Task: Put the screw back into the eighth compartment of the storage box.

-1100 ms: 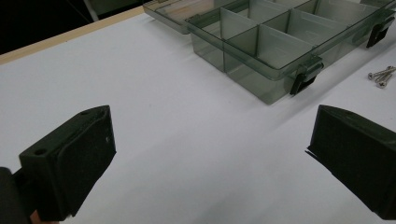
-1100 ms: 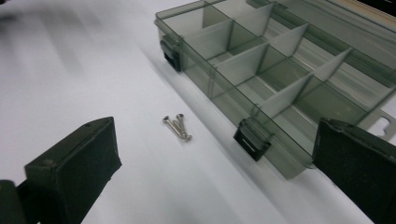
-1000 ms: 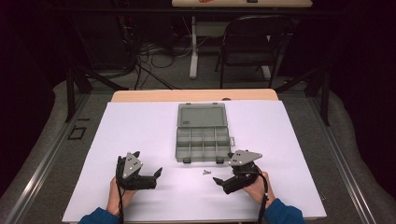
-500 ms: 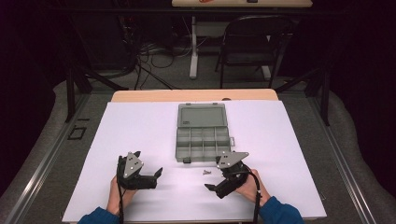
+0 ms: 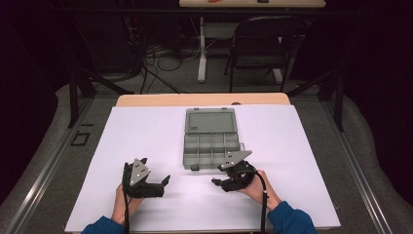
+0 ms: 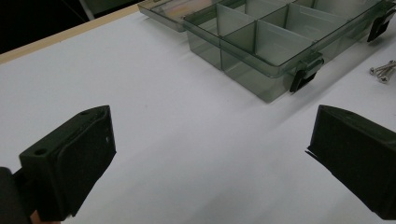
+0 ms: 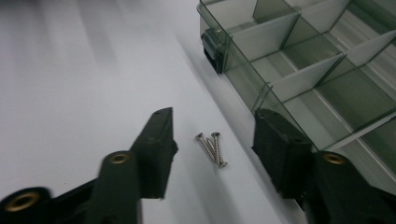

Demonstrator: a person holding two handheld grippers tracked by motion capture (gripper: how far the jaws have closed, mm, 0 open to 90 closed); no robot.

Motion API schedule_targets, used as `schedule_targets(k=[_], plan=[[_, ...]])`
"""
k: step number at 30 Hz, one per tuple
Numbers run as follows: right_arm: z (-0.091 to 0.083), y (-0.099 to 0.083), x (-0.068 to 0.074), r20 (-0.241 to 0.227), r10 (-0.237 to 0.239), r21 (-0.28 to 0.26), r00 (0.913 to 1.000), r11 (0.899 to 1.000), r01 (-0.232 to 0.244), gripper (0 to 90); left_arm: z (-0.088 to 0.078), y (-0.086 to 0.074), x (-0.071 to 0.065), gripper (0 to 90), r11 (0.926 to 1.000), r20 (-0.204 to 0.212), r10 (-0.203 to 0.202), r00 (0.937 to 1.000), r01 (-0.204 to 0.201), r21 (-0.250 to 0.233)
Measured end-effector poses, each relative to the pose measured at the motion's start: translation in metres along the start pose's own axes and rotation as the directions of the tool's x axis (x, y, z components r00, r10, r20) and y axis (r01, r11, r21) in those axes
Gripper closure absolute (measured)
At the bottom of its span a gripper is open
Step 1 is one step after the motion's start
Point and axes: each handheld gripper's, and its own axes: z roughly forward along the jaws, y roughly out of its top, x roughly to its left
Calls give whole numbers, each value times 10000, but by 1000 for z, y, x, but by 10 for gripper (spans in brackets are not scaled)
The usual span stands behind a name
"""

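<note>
Closing in on a small cluster of screws [image 7: 211,149], the right gripper [image 5: 225,179] straddles them on the white desk [image 5: 146,136], one black jaw on either side, just beside the near wall of the open, clear compartment organizer box [image 5: 210,139]. Its jaws have just been narrowing around the screws, yet in the right gripper view a gap remains on both sides, so nothing is grasped. The screws lie flat on the desk, close together, near the box's dark front latch [image 7: 213,48]. The left gripper [image 5: 158,184] rests low at the person's left, jaws spread wide and empty, well apart from the screws. The step in hand looks to be the pickup. The next move likely calls for lowering the tips to the desk surface and squeezing fully, since such thin, flat-lying fasteners could easily slip away or roll out.
</note>
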Motion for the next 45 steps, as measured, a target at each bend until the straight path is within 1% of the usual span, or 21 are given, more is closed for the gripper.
schedule_targets(k=[3,4,5,7,8,11,13,14,20,21,23,24,25,26,27,28,30,34,38,44,45], plan=[[7,3,-3,13,23,492,10000,9988,-24,570,0,0,0,0,10000,-18,47,10000,-47,-2],[9,4,-3,60,46,496,10000,9988,-49,597,0,0,0,0,10000,-17,3,10000,-3,-23],[12,5,-4,87,24,744,10000,9972,-30,622,0,0,0,0,10000,-13,-5,10000,5,-17],[15,5,-4,184,94,880,9998,9961,-110,653,1,0,0,0,10000,-50,3,10000,-3,-49],[17,6,-6,172,135,1055,9998,9943,-153,668,1,0,0,0,10000,-47,4,10000,-4,-32],[20,7,-8,145,119,1175,9998,9930,-135,705,1,0,1,0,10000,-41,26,10000,-26,-32],[23,8,-8,153,200,1262,9997,9918,-218,732,1,-1,1,0,10000,-58,21,10000,-21,-7],[24,8,-8,174,138,1335,9998,9909,-160,745,1,-1,1,0,10000,-92,64,9999,-64,10],[31,9,-9,165,254,1619,9995,9864,-278,764,2,0,0,0,10000,-25,66,10000,-66,34],[31,9,-10,120,304,1763,9995,9838,-320,765,2,0,0,0,10000,-17,48,10000,-48,28],[32,8,-10,147,343,1727,9993,9843,-363,768,2,-1,0,0,10000,-11,63,10000,-63,34],[33,8,-11,50,421,1830,9991,9822,-423,773,2,-1,0,0,9999,0,100,10000,-100,30],[33,7,-11,36,551,1832,9985,9815,-549,787,2,0,0,0,9999,-8,142,9999,-142,44],[33,7,-12,-32,561,1800,9984,9821,-546,791,2,0,0,0,9999,5,155,9999,-155,42],[36,5,-11,30,745,1344,9972,9881,-742,795,2,0,0,0,9999,6,163,9999,-163,33],[34,7,-13,-148,598,1805,9981,9820,-562,806,2,0,0,0,9999,-6,139,9999,-139,23],[34,6,-13,-204,783,1770,9967,9815,-735,832,2,0,-1,0,9999,8,121,9999,-121,4],[34,6,-13,-296,830,1794,9961,9808,-764,868,2,-1,-1,0,9999,10,141,9999,-141,6],[33,6,-14,-366,963,1839,9947,9790,-880,870,2,-1,-1,0,10000,-14,91,10000,-91,-13],[31,7,-13,-305,855,1715,9959,9820,-790,871,1,-1,0,0,10000,46,98,9999,-98,-14],[30,8,-12,-264,956,1616,9951,9827,-901,871,1,-1,0,0,10000,50,63,10000,-62,-43]])
